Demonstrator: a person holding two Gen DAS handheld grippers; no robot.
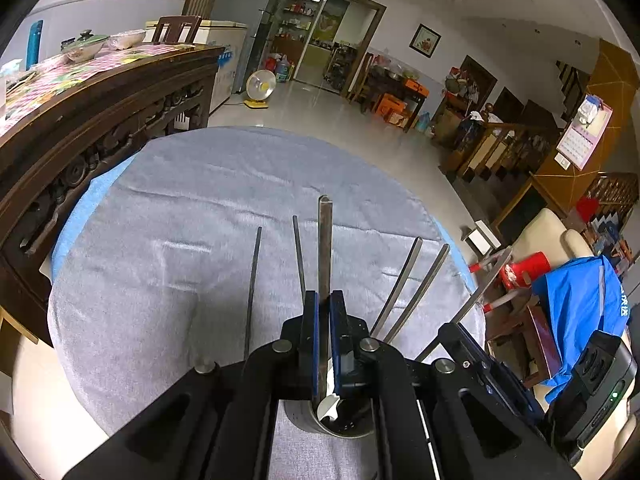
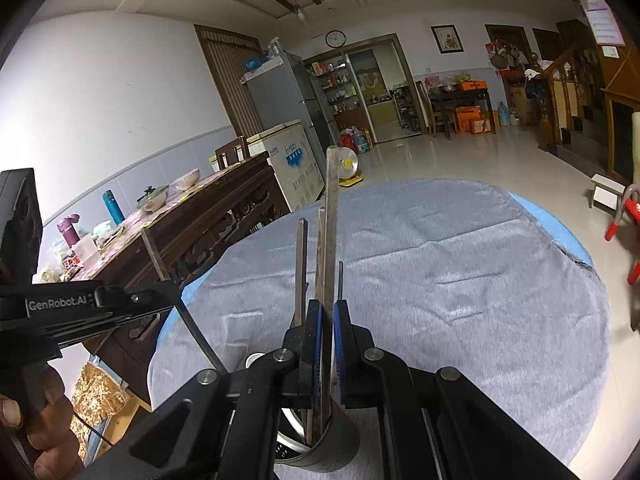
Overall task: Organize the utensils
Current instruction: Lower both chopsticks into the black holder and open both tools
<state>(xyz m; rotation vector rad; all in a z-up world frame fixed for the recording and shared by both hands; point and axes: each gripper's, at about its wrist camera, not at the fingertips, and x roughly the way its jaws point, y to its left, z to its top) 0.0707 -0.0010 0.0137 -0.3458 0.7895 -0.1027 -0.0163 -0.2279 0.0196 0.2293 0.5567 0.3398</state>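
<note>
Near the cameras, a metal cup (image 1: 340, 420) stands on the gray cloth (image 1: 240, 208). The left gripper (image 1: 324, 320) is clamped on a flat metal handle (image 1: 325, 248) that stands up in the cup. The right gripper (image 2: 327, 328) is clamped on another tall handle (image 2: 331, 220). More utensils (image 1: 416, 284) lean out behind. If both hands pull at once, the cup could tip and spill everything. A slanted pull could snag a neighbor.

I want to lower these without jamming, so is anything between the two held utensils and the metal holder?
Nothing separate blocks the way. Both utensil handles already run down into the metal holder. Only the other utensils standing inside crowd its opening.
</note>
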